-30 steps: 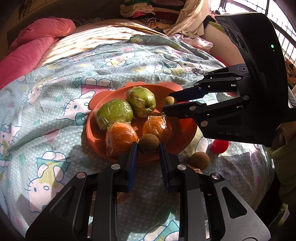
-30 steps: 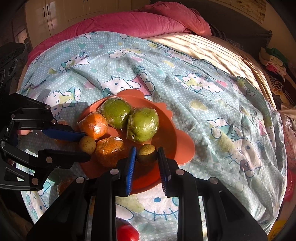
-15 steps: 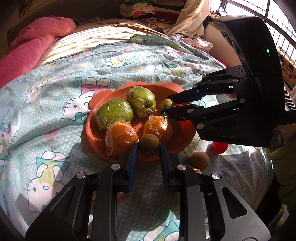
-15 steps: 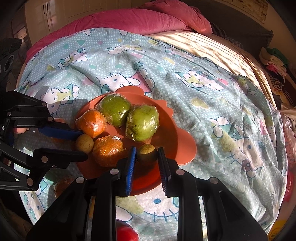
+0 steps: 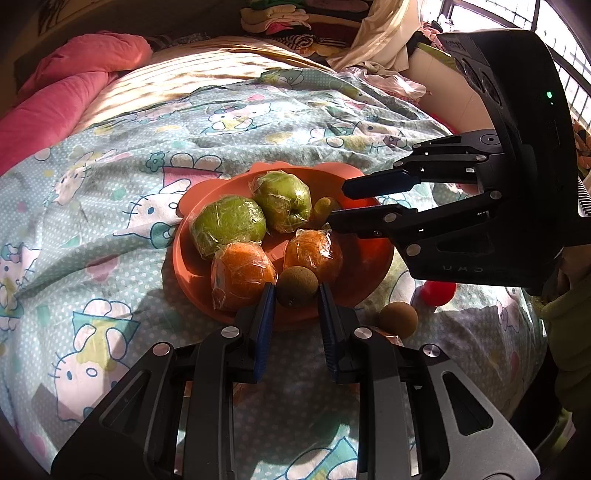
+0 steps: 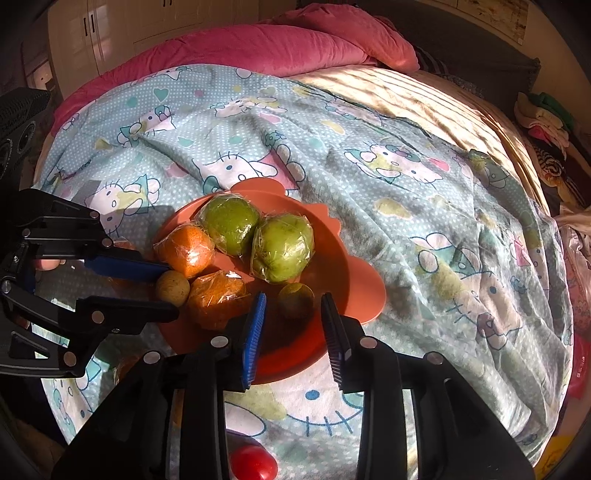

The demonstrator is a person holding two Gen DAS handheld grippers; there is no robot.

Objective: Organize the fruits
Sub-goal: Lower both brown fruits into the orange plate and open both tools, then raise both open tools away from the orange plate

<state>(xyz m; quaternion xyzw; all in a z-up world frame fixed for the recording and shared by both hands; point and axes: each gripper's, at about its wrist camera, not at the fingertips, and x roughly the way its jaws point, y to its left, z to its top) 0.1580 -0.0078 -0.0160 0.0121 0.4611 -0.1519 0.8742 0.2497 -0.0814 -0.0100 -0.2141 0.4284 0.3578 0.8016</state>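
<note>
sunlit cartoon bedspread point(image 6: 369, 206) holds an orange plate point(image 6: 354, 280); left gripper point(image 5: 297, 295) pinches a brown fruit point(image 5: 297, 286), right gripper point(image 6: 291, 306) has just been opening, seemingly clear of another fruit point(image 6: 295, 300).

Orange plate point(image 6: 364, 295) crowded with wrapped fruit on its left half, bare rim right of them, open bedspread point(image 6: 424, 206) beyond the plate

Harsh sunlight falls across the bed point(image 5: 258, 122) from a barred window point(image 5: 546, 22) at upper right of the left view. Striped light bands the far mattress. Glare glints off wrapped fruit point(image 6: 282, 251). Hard shadows fall on the plate point(image 6: 364, 291). Both fisheye views bend at the edges, with dark corners; focus is sharp.
</note>
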